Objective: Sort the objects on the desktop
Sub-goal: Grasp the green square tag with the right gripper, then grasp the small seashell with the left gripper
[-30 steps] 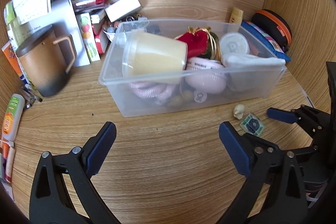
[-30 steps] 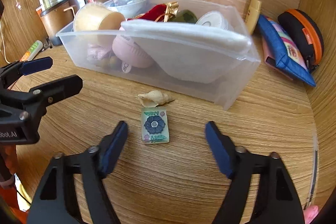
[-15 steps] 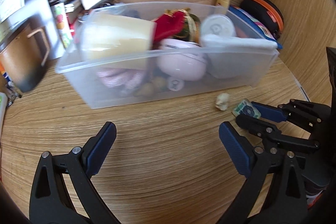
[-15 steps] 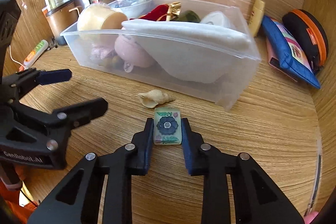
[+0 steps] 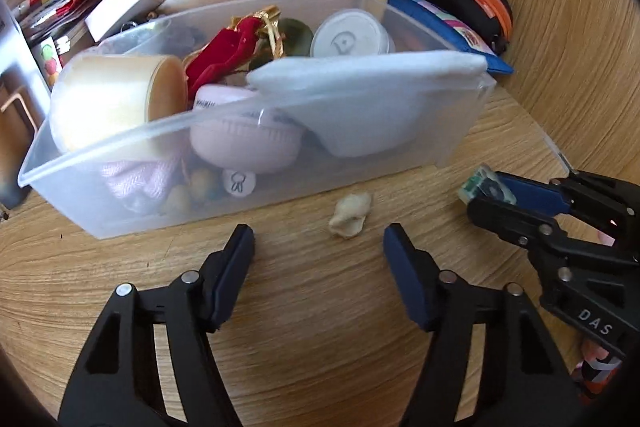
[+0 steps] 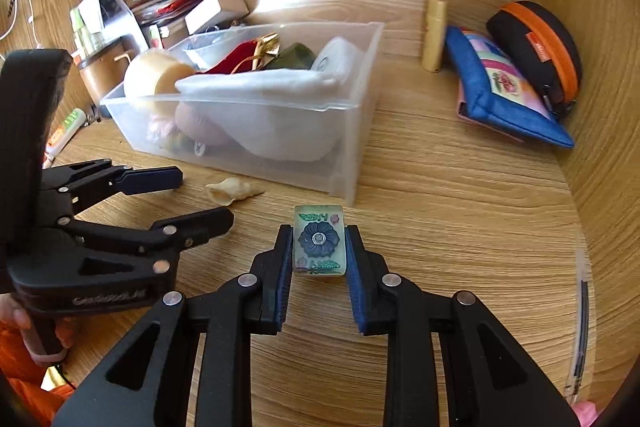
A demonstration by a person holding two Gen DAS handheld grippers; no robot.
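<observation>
My right gripper is shut on a pale green tile with a dark flower print and holds it just above the wooden desk; the tile also shows in the left wrist view. A small cream seashell lies on the desk in front of the clear plastic bin, which is full of small items. My left gripper is open and empty, its fingers close behind the shell. In the right wrist view the shell lies left of the tile, next to the left gripper.
A blue pouch, a black and orange case and a yellow tube lie by the right wall. A brown mug, boxes and papers crowd the back left. Wooden walls close the back and right.
My right gripper closed on the tile and has lifted it slightly. My left gripper moved right toward the seashell and its fingers have narrowed.
</observation>
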